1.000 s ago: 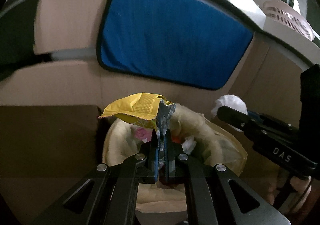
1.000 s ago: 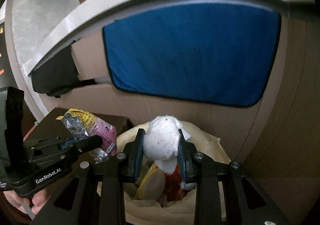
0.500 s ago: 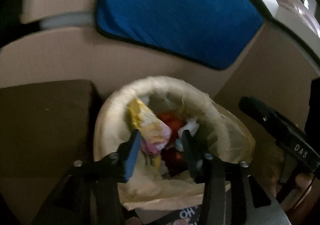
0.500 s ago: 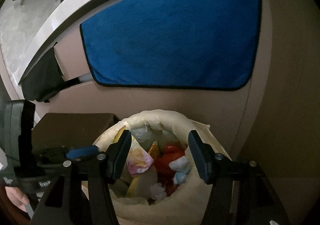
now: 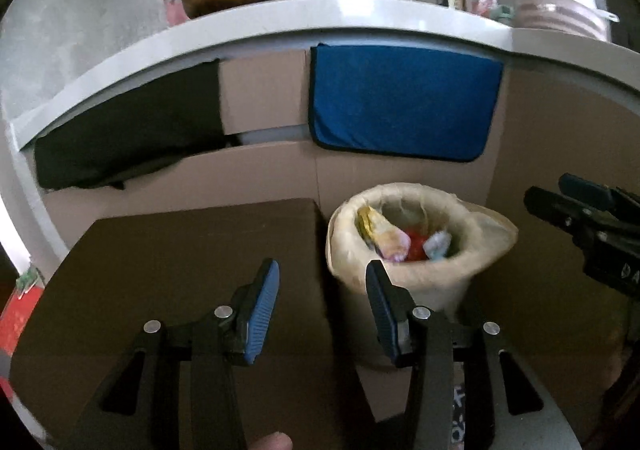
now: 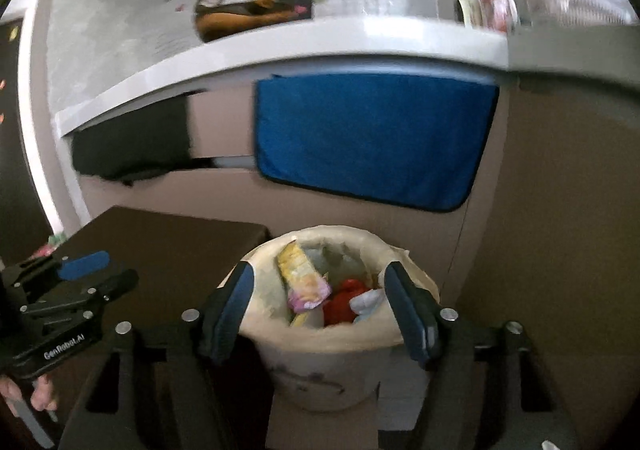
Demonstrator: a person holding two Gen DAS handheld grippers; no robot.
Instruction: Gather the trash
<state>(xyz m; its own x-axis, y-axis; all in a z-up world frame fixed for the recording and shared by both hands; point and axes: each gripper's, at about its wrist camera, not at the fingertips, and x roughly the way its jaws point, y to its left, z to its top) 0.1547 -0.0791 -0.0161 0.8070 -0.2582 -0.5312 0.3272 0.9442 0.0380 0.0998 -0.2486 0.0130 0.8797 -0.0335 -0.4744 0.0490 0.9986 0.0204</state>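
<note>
Both the left gripper [image 5: 322, 282] and the right gripper [image 6: 318, 292] stand empty, the right's jaws opening, while the yellow wrapper [image 6: 302, 278] lies in the lined bin [image 6: 320, 342] among blurred scraps too smeared to identify.

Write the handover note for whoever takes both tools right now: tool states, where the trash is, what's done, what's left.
Left tool: open, empty, over the edge of the dark box beside the lined bin.
Right tool: jaws opening, nothing between them, in front of the bin.
Trash: yellow-pink wrapper, red piece and white wad lie inside the bin.
Done: that trash is binned.
Left: no loose trash shows in either view; look around for more before closing out.
</note>
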